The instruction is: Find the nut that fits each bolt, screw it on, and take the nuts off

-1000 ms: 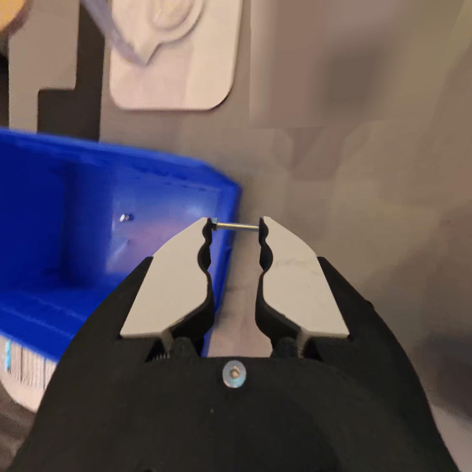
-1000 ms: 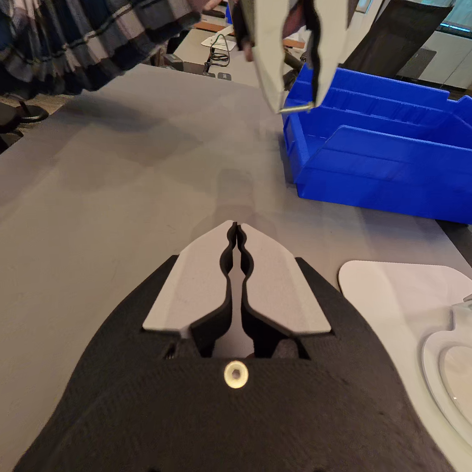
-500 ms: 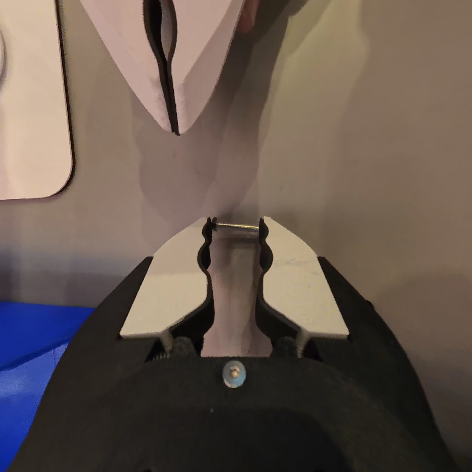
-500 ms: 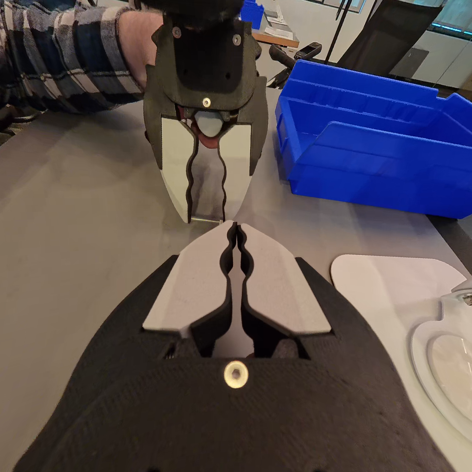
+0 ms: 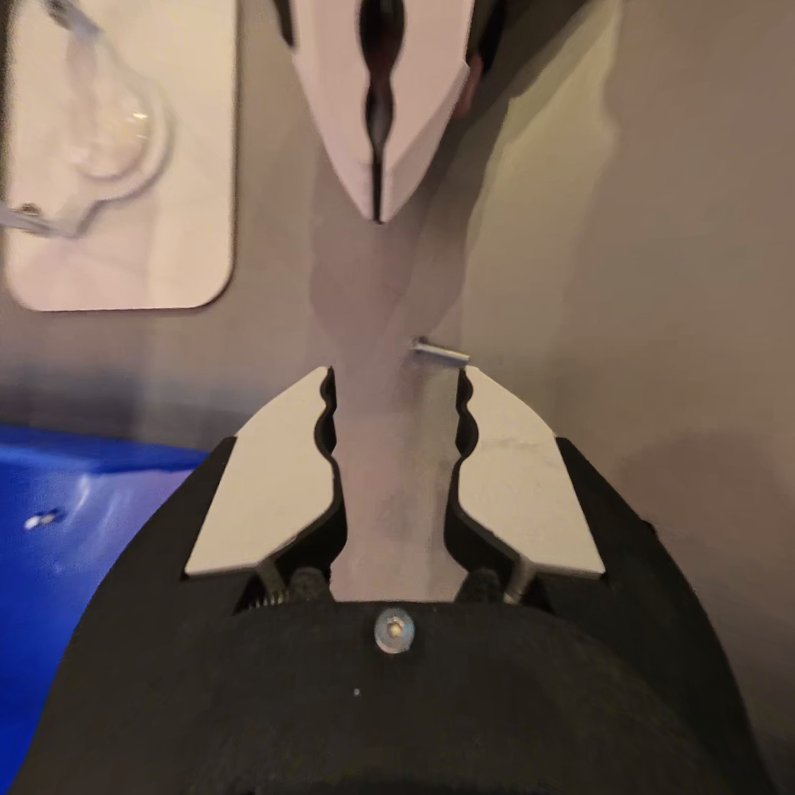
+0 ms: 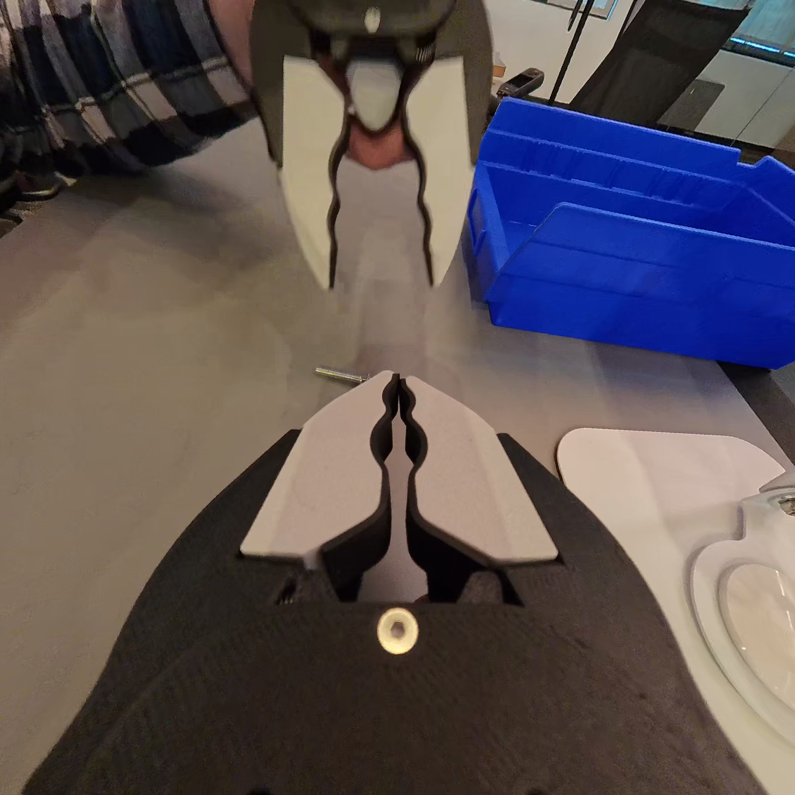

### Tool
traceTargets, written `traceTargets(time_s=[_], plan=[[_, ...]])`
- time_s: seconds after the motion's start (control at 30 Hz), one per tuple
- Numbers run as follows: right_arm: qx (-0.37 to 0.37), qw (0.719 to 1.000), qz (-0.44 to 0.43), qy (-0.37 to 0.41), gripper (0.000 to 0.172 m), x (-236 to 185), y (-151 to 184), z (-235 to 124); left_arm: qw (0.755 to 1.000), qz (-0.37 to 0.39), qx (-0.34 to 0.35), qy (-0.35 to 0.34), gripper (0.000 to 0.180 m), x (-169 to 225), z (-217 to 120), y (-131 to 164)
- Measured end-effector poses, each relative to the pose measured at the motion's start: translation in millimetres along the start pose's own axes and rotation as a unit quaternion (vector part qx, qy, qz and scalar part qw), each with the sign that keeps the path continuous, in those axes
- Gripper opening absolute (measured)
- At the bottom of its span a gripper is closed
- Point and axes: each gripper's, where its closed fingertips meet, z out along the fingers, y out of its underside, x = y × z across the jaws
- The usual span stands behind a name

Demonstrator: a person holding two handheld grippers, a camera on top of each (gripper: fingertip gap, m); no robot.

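Bolt [image 6: 342, 375] on table [image 6: 150, 387] btwn tools, blue bin [image 6: 645, 275] beside.

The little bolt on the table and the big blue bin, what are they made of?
The bolt looks like bare metal: silvery, shiny, with fine thread ridges along its shaft. The blue bin looks like moulded plastic: one even colour, smooth, slightly glossy walls with rounded edges. That's only from looks.
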Motion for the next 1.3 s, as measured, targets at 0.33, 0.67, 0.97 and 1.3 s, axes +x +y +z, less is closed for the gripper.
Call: traceTargets(time_s=[0.33, 0.67, 0.97, 1.3], plan=[[-0.004, 1.000, -0.002, 0.000, 0.000, -1, 1, 1, 0.984, -0.059, 0.022, -0.166, 0.044, -115, -79, 11], [-0.003, 1.000, -0.002, -0.003, 0.000, -1, 1, 1, 0.982, -0.020, -0.144, -0.123, 0.034, -214, -26, 89], [-0.003, 1.000, -0.001, -0.006, 0.000, -2, 1, 1, 0.972, -0.018, -0.216, -0.090, 0.031, -237, 9, 119], [-0.002, 1.000, -0.002, -0.006, 0.000, -2, 1, 1, 0.970, -0.039, -0.234, -0.053, 0.005, -232, 17, 126]])
